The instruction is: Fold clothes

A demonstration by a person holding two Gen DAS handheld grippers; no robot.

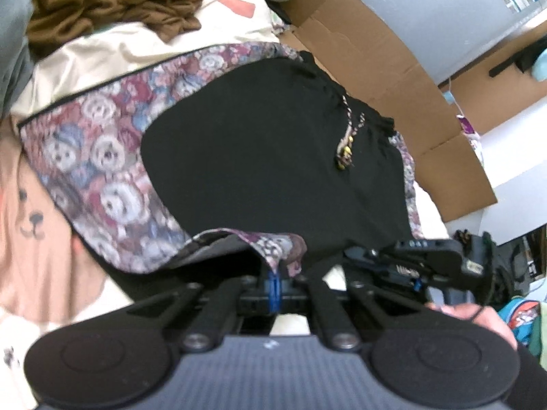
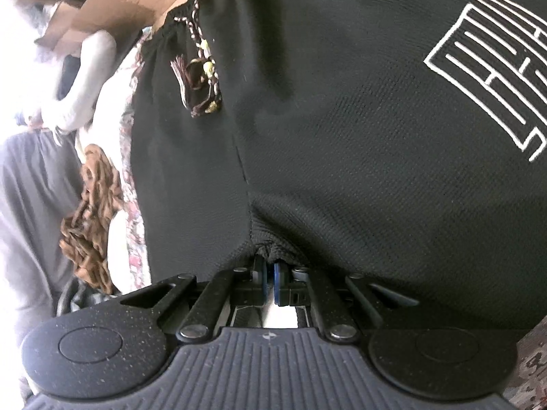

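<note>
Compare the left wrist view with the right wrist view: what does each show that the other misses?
Only the left wrist view shows the left gripper shut on a corner of the floral cloth, and the peach bear-face fabric. Only the right wrist view shows the white maze-like print and the right gripper shut on bunched black fabric. Both show the black garment, its beaded drawstring, the brown clothing heap and cardboard.
</note>
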